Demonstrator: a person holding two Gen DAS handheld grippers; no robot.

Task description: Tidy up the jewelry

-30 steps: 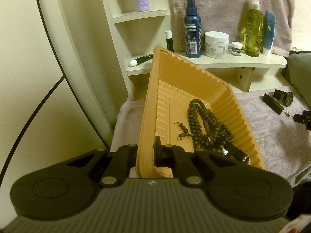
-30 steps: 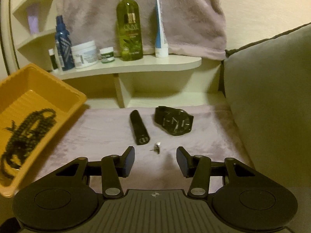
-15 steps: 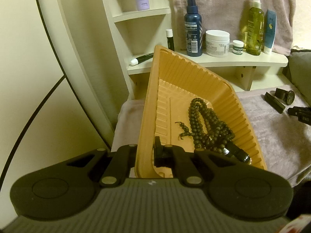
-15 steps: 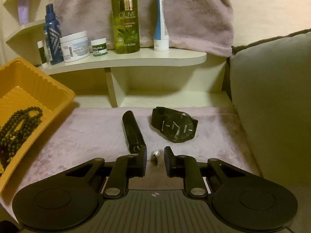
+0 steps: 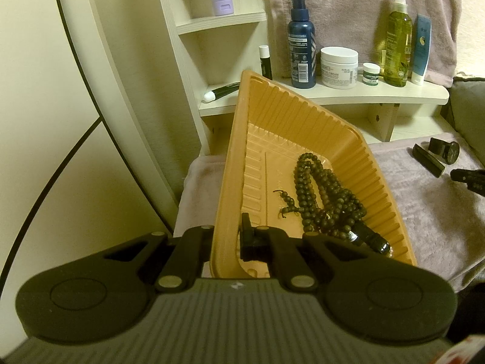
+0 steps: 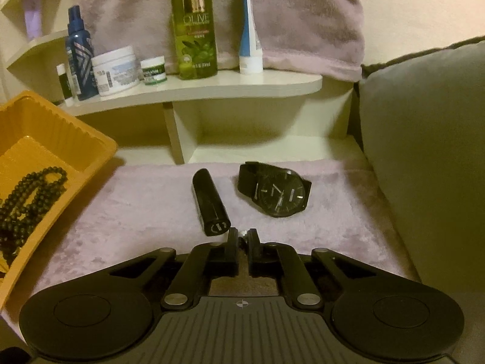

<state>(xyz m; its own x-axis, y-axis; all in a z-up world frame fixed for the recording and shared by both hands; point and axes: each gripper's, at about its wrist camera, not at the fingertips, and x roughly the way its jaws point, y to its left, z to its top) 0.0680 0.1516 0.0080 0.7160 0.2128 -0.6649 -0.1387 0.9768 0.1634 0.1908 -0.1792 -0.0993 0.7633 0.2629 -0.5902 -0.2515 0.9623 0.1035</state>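
Observation:
My left gripper (image 5: 226, 232) is shut on the near wall of the orange tray (image 5: 303, 115) and holds it tilted above the lilac cloth. Dark prayer beads (image 5: 321, 194) lie inside the tray. In the right wrist view my right gripper (image 6: 241, 237) is low on the cloth, its jaws closing tight on a small silver earring (image 6: 241, 233) that shows between the pads. Just beyond it lie a black tube (image 6: 209, 203) and a black wristwatch (image 6: 279, 194). The tray (image 6: 60, 127) with the beads (image 6: 27, 194) is at the left of that view.
A cream shelf (image 6: 212, 88) behind the cloth carries an olive bottle (image 6: 194, 24), a blue spray bottle (image 6: 78, 54), white jars and a tube. A grey cushion (image 6: 430, 151) bounds the right side. A lilac towel (image 6: 303, 15) hangs behind the shelf.
The right gripper moved forward and down to the earring and its jaws closed from wide apart onto it. The left gripper and the tray stayed where they were.

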